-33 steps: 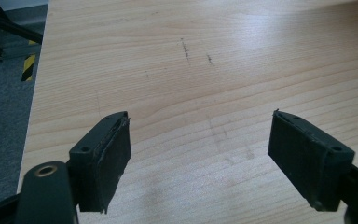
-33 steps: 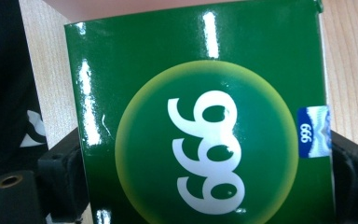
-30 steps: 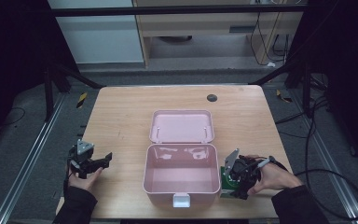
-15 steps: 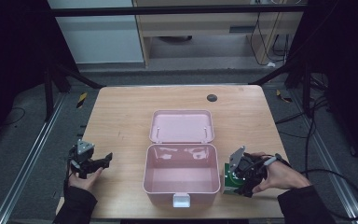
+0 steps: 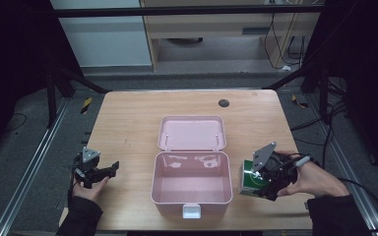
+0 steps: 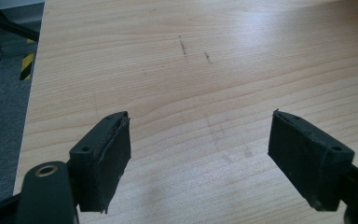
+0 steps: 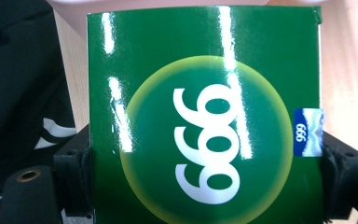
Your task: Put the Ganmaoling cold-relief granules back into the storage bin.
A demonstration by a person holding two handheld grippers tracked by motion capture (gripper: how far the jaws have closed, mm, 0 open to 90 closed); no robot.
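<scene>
Green 999 carton (image 7: 205, 121) pinching between right gripper (image 5: 268, 173) fingers beside pink box (image 5: 191, 196); glossy sides risking slip. Left gripper (image 5: 100, 171) fingers spreading, idling.

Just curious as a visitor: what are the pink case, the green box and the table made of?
The pink case looks like moulded plastic: smooth, uniform colour, soft sheen. The green box, gripped by the right gripper, seems glossy printed cardboard, given its sharp edges and streaky reflections. The table shows wood grain, matte; possibly laminate rather than solid wood.
</scene>
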